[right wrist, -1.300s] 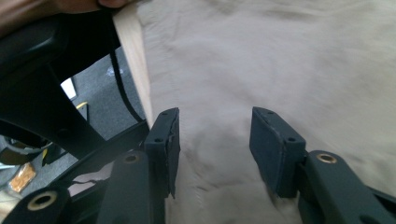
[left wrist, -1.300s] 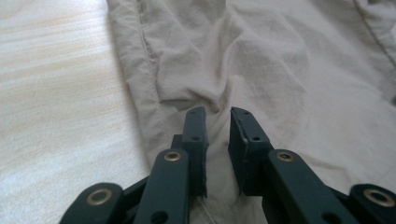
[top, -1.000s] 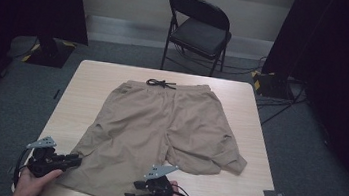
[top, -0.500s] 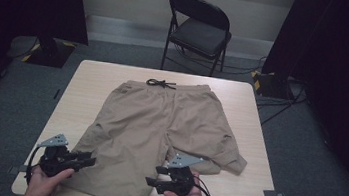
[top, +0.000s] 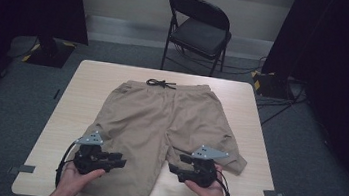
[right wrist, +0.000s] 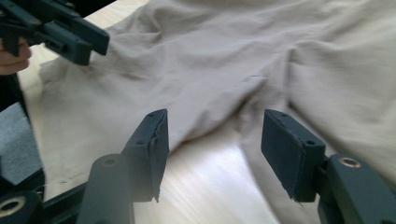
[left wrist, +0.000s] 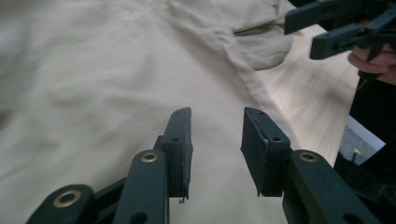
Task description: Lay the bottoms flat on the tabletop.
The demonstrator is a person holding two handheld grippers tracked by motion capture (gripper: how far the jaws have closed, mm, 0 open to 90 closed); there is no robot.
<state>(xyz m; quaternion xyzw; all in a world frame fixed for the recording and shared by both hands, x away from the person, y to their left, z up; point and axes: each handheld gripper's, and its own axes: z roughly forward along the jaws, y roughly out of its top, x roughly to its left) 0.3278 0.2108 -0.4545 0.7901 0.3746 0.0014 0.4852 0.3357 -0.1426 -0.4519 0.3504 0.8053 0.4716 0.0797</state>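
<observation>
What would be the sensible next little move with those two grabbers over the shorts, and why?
Probably lower both onto the shorts: the left gripper and right gripper hover open above the cloth, gripping nothing. The right leg's hem lies folded over, so that seems the spot to pinch.

Nothing here can be read: no lettering, label, brand or number on anything around the two grippers.
</observation>
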